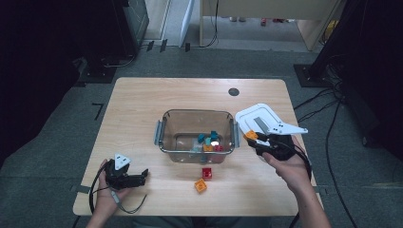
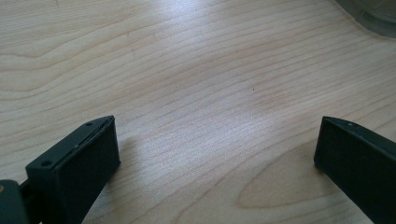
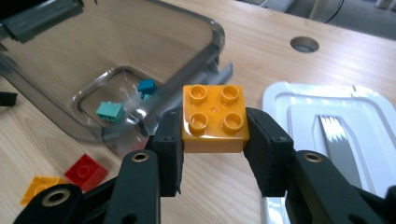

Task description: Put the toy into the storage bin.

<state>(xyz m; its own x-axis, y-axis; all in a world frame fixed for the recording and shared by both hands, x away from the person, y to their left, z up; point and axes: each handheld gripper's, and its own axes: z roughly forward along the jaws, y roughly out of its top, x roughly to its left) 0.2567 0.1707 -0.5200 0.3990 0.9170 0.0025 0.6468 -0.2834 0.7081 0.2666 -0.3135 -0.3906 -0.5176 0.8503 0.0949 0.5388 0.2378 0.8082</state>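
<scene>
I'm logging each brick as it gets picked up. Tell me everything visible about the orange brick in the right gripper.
The orange brick is a square, glossy plastic toy block with four round studs on top, in two rows. It sits upright, studs up, clamped on two opposite sides by the black pads of the right gripper. It is held in the air, off the wooden table, beside the clear bin and at the edge of the white lid. Nothing else touches it.

Orange four-stud building block [image 3: 215, 119], square, glossy, studs facing up, level, pinched on two opposite sides at centre frame of the right gripper view, right of centre in the high view [image 1: 251, 135]
</scene>
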